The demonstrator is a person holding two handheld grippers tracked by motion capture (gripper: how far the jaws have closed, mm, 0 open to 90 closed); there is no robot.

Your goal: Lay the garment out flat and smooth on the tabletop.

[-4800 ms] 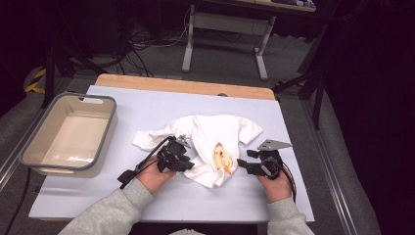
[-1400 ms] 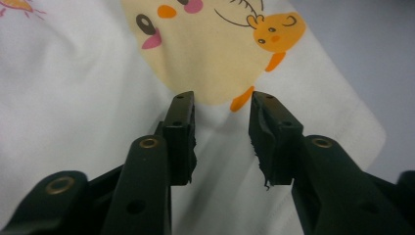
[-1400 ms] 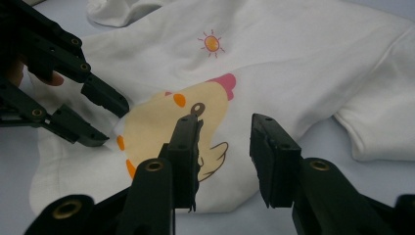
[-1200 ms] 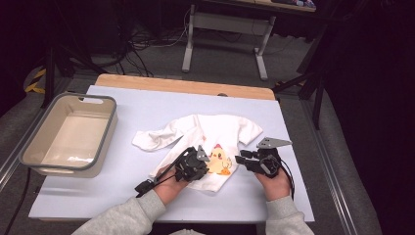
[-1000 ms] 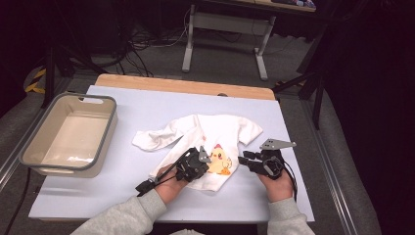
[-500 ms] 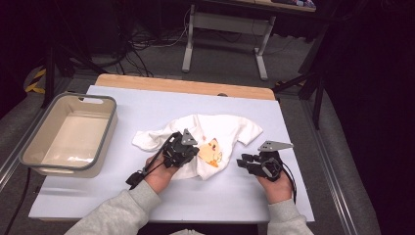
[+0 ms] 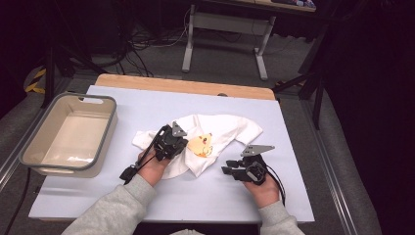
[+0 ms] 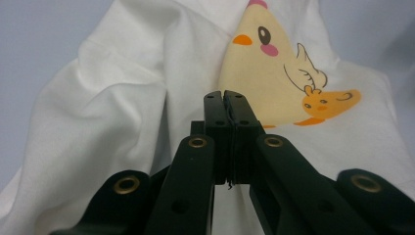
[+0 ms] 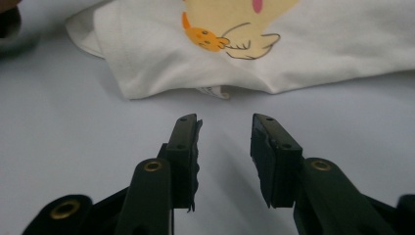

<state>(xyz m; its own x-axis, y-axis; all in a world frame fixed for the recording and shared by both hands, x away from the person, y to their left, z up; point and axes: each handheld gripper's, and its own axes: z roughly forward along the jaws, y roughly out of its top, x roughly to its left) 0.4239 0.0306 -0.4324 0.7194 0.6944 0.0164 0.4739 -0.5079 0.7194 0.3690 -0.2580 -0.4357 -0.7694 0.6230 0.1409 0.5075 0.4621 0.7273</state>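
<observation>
A white shirt (image 7: 230,128) with a yellow chick print (image 7: 201,145) lies crumpled on the white table. My left gripper (image 7: 182,142) rests on its left half, jaws pressed together on a pinch of the fabric; in the left gripper view the shirt (image 8: 122,98) puckers toward the left gripper (image 8: 224,95), with the chick print (image 8: 274,73) just beyond. My right gripper (image 7: 228,169) hovers open over bare table beside the shirt's lower edge. In the right gripper view the right gripper (image 9: 225,122) has nothing between its jaws, a short way from the shirt's hem (image 9: 161,83).
A grey bin (image 7: 105,142), beige inside, stands at the table's left. The white table top (image 7: 195,196) has free room in front and to the right. A wooden strip (image 7: 186,85) runs along the far edge, with desk legs and cables beyond.
My left gripper has pulled the shirt's lower edge up and to the left, folding the cloth over itself. The right gripper has slid slightly down and left over the table.
</observation>
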